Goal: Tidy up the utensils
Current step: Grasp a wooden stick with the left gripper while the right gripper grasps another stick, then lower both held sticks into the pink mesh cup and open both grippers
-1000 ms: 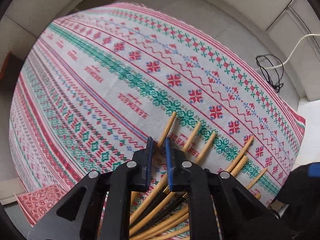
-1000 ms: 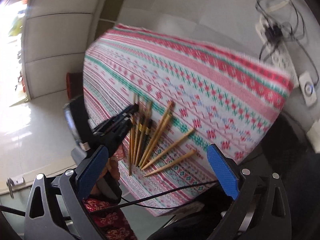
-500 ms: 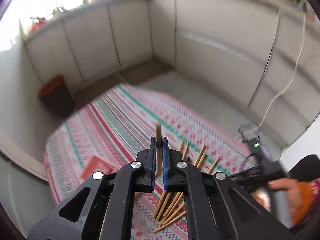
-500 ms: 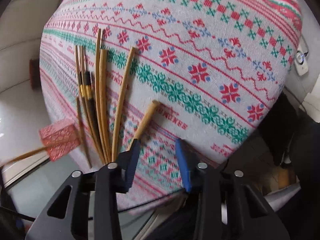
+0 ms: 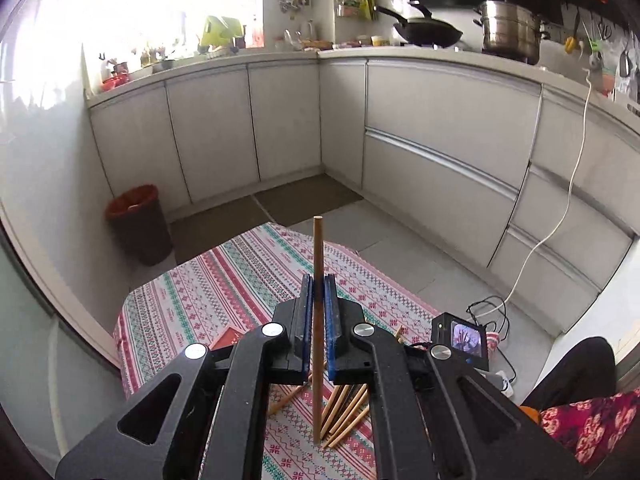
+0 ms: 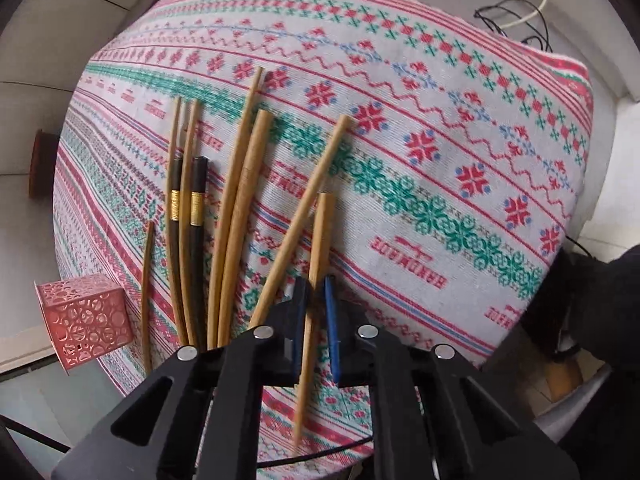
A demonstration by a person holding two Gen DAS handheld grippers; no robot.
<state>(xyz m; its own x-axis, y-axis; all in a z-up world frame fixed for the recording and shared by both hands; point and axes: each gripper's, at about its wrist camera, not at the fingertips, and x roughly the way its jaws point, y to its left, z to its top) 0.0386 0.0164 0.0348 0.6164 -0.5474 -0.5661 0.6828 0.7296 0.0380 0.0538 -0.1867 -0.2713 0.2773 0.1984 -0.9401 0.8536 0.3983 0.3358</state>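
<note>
The tablecloth (image 6: 440,128) was woven cloth, ribbed and matt. At nine o'clock from its centre lay matt wooden chopsticks (image 6: 244,208), two others (image 6: 196,216) dark-lacquered with glossy gold bands. At eight o'clock stood a perforated, matt pink holder (image 6: 86,320).

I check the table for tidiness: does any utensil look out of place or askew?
Yes. The wooden chopsticks lie fanned at different angles, not parallel, and two black chopsticks are mixed in. The pink holder sits at the tablecloth edge.
</note>
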